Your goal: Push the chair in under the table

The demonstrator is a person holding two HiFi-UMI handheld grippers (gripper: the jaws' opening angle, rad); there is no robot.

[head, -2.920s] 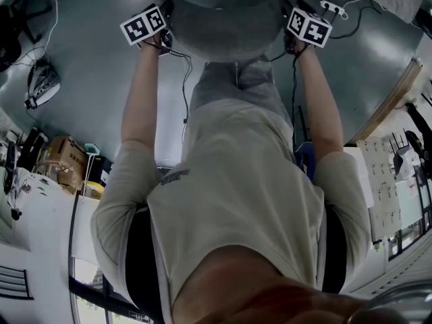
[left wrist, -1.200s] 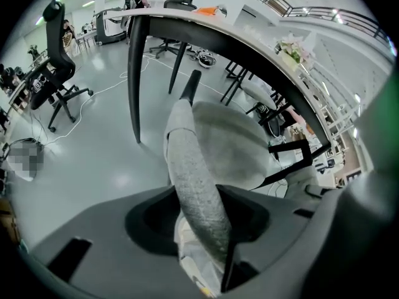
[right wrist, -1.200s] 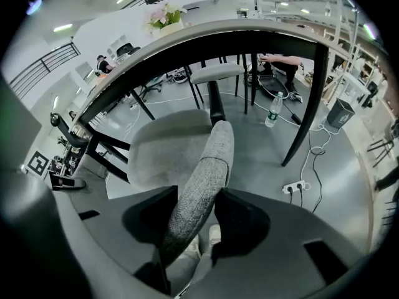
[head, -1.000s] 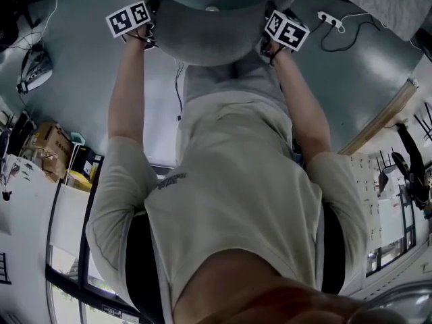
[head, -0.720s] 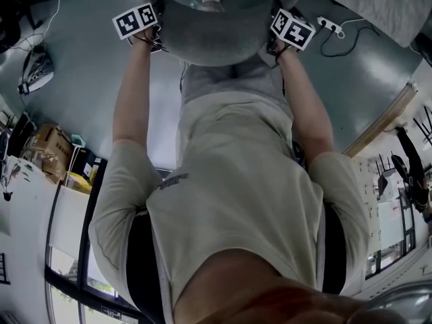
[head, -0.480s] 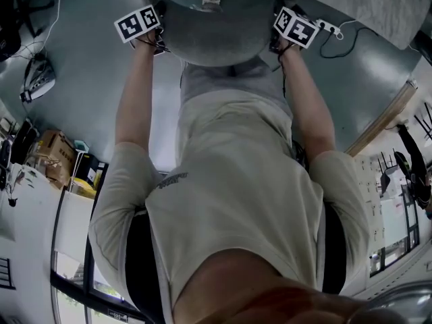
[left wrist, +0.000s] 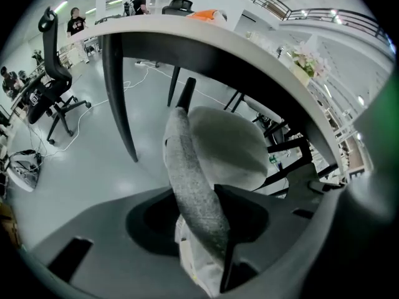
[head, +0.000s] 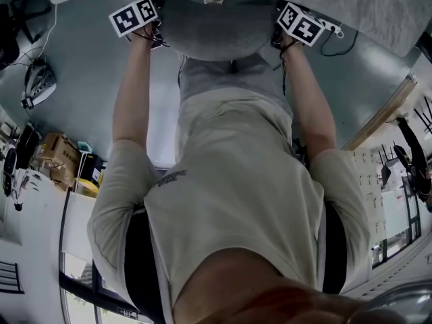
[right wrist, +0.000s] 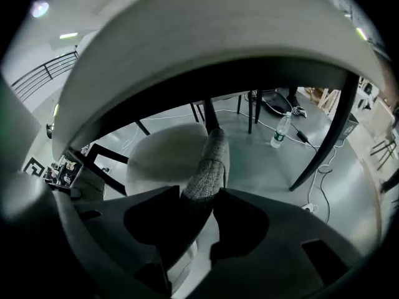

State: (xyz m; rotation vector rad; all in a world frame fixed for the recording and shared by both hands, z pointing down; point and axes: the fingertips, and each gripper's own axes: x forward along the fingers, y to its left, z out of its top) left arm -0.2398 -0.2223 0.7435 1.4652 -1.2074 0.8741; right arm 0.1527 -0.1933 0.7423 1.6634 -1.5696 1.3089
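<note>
Grip on the chair [head: 210, 38] is two-handed and symmetrical. Left gripper [head: 154, 34] has its jaws clamped on the grey fabric backrest [left wrist: 194, 195] near its left end, and right gripper [head: 281, 39] has its jaws clamped on the same backrest near its right end. Each gripper view shows the padded top edge running up between the jaws with the pads against it. Long axis of the backrest runs across the person's front from one gripper to the other, so neither hand is nearer the chair than the other. Seat [left wrist: 229, 147] lies ahead of and below both sets of jaws, on the far side of the backrest. The rim of the surface [head: 378, 13] already overhangs the seat, and the backrest stands close to that rim. Dark legs [left wrist: 117, 98] of the surface stand to either side of the seat, apart from it. Assessment: the remaining travel is straight away from the person, square to the backrest's long axis. It calls for equal pressure from both hands, since a stronger push at one end would likely swing the chair toward a leg.
</note>
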